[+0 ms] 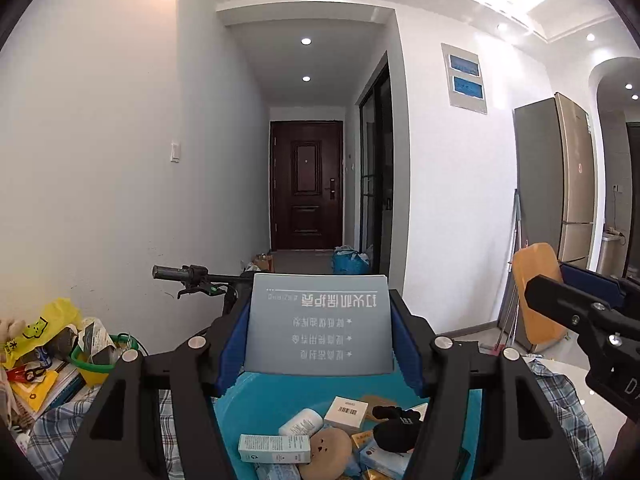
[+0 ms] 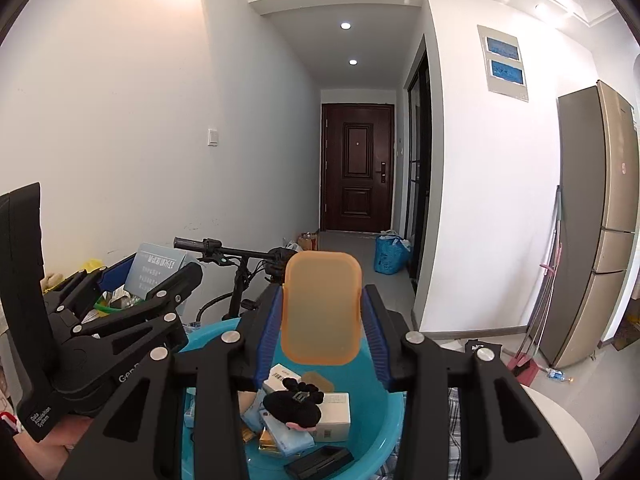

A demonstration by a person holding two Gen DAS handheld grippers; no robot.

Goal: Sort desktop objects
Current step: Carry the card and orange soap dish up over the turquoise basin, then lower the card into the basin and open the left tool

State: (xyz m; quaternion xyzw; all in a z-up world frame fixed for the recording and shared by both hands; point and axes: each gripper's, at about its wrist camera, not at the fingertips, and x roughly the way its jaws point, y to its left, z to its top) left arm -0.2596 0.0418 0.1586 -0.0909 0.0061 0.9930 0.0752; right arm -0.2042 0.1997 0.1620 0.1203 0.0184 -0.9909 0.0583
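the left gripper (image 1: 320, 340) has its jaws closed on a flat grey-blue printed cardboard box (image 1: 319, 322), clamped by its side edges and standing upright, print upside down. the right gripper (image 2: 320, 320) has its jaws closed on a flat orange translucent plastic case with rounded corners (image 2: 321, 307), long axis upright. both look light and stiff; the plastic is probably slippery, so edge grips suit. below both jaws sits a round turquoise plastic basin (image 2: 372, 452) of small boxes.

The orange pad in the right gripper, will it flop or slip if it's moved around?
The orange pad stands straight above the right gripper, so it is probably stiff. It looks thin and light. Its smooth faces might slip between the pads.
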